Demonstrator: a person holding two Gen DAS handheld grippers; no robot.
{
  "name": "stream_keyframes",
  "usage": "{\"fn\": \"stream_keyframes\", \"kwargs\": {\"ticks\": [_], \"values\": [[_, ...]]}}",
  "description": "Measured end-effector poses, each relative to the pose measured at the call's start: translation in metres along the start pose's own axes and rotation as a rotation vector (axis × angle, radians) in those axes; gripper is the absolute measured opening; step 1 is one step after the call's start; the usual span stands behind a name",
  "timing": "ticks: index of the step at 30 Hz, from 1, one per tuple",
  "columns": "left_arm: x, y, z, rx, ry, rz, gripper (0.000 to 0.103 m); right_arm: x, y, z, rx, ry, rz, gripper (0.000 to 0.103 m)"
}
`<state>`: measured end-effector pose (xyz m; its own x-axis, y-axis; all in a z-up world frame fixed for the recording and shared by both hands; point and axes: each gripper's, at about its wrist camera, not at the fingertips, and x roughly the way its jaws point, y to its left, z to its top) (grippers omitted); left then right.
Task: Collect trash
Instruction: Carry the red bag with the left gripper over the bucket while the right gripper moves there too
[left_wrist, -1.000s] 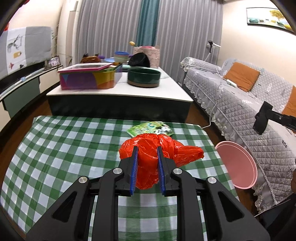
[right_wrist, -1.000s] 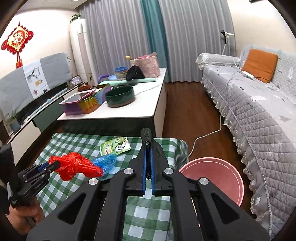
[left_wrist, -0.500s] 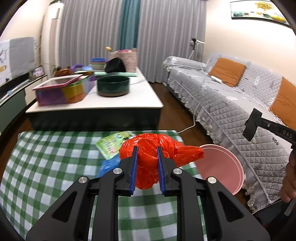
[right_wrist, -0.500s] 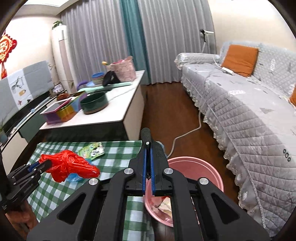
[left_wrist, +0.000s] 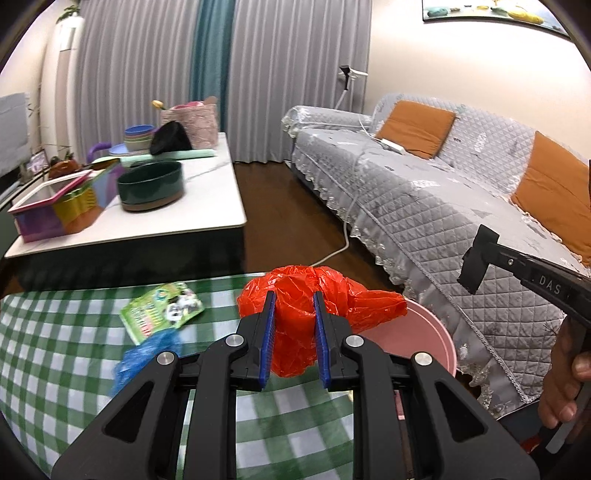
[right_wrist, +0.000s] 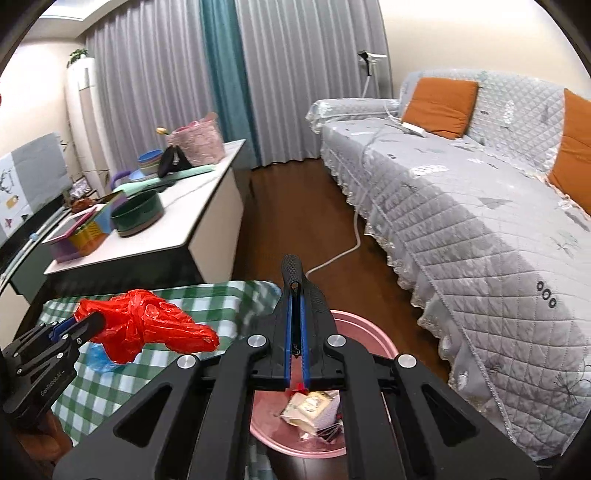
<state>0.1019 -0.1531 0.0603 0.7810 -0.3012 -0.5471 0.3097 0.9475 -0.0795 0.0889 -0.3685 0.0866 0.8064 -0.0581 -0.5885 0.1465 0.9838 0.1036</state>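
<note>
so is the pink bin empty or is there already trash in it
Not empty. The right wrist view shows the pink bin already holding crumpled paper wrappers at its bottom.

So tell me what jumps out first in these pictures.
The crumpled red bag, pinched in the left gripper above the checked table. Just past it on the floor, the pink bin already holds some scraps. A green packet and blue wrapper lie on the cloth.
</note>
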Motion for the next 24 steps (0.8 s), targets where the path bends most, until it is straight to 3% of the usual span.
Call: {"fn": "stream_keyframes", "kwargs": {"ticks": [12, 24], "values": [[0.046, -0.035, 0.005, 0.029, 0.049, -0.057, 0.019, 0.017, -0.019, -0.001, 0.011, 0.038, -0.067, 0.004], [0.073, -0.056, 0.005, 0.059, 0.08, -0.086, 0.019, 0.031, -0.021, -0.003, 0.02, 0.069, -0.079, 0.004]]}}
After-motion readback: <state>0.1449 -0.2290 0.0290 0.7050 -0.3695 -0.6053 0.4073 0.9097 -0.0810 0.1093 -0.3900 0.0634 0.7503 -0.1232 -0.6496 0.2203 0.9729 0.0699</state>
